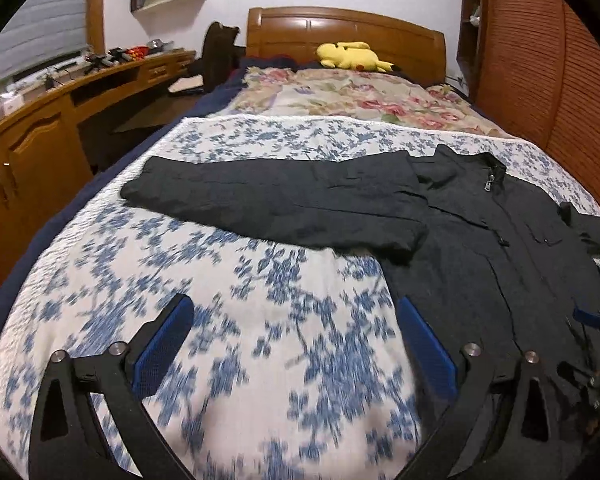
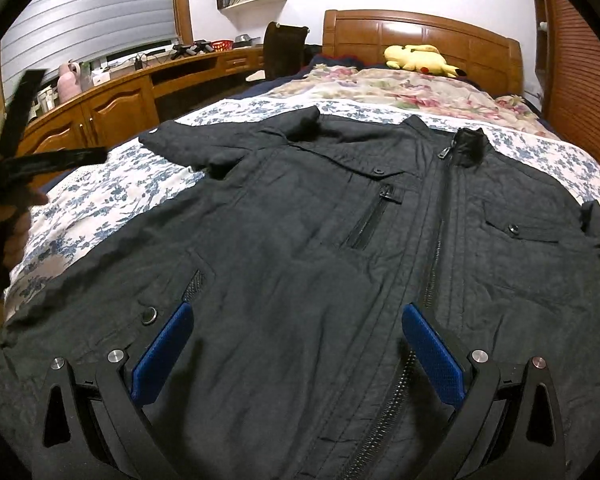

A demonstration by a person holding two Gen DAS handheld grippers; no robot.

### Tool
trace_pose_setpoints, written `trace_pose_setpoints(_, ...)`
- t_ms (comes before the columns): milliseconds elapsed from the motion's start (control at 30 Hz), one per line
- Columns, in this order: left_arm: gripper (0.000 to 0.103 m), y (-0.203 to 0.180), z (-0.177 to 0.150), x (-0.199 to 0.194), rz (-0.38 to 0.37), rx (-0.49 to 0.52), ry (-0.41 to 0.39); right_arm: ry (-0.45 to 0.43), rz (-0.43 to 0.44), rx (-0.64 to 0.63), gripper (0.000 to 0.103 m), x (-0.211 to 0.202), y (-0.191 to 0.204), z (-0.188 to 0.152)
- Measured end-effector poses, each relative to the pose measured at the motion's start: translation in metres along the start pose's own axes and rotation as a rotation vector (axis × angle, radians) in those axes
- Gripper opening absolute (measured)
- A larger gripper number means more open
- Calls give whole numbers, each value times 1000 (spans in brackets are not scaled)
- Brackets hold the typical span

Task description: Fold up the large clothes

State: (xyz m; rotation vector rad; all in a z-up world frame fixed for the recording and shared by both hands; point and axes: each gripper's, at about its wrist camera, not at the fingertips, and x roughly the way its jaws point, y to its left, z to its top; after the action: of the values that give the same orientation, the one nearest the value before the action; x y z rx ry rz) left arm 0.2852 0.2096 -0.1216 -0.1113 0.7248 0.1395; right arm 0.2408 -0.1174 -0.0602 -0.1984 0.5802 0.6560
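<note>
Black jacket (image 2: 320, 240) lies face-up on the bed (image 1: 260, 340), both the left gripper (image 1: 296, 344) and right gripper (image 2: 296, 354) released; grasp the outstretched sleeve (image 1: 268, 200) near its cuff.

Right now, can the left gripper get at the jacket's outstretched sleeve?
Probably yes. The left gripper is open over bare quilt, and the sleeve lies flat ahead with nothing between them.

big black zip-up jacket (image 2: 340, 248), flat on the bed face up, zipped shut, one sleeve (image 1: 276, 200) stretched sideways
</note>
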Motion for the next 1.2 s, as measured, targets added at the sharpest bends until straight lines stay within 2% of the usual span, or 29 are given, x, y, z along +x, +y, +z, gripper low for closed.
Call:
trace_pose_setpoints(33,95,4,4,10,-8,-8,11,2,-2,-4,103,2,1,3)
trace_pose_setpoints(200,73,22,20,53,-47,-76,59,12,-5,-17,103,14,9,8)
trace_pose_setpoints(300,66,35,28,80,-30,-119,98,17,0,-14,103,14,9,8)
trace_pose_setpoints(367,64,41,33,97,14,-124,119,19,3,-10,103,15,8,8)
trace_pose_setpoints(467,62,46,39,116,17,-141,149,21,7,-6,103,17,6,9)
trace_pose_setpoints(567,62,47,46,129,14,-147,169,22,10,-4,103,18,6,9)
trace_pose_setpoints(700,62,51,55,146,-28,-186,207,29,15,-2,103,20,5,9)
trace_pose_setpoints(867,62,50,63,157,-24,-197,223,24,16,4,103,22,4,8)
trace_pose_setpoints(1000,30,42,67,159,1,-154,202,24,18,6,103,22,4,8)
trace_pose_setpoints(1100,16,40,68,162,8,-129,212,21,19,10,103,23,4,8)
trace_pose_setpoints(1200,5,42,74,161,11,-133,200,19,18,8,103,22,5,7)
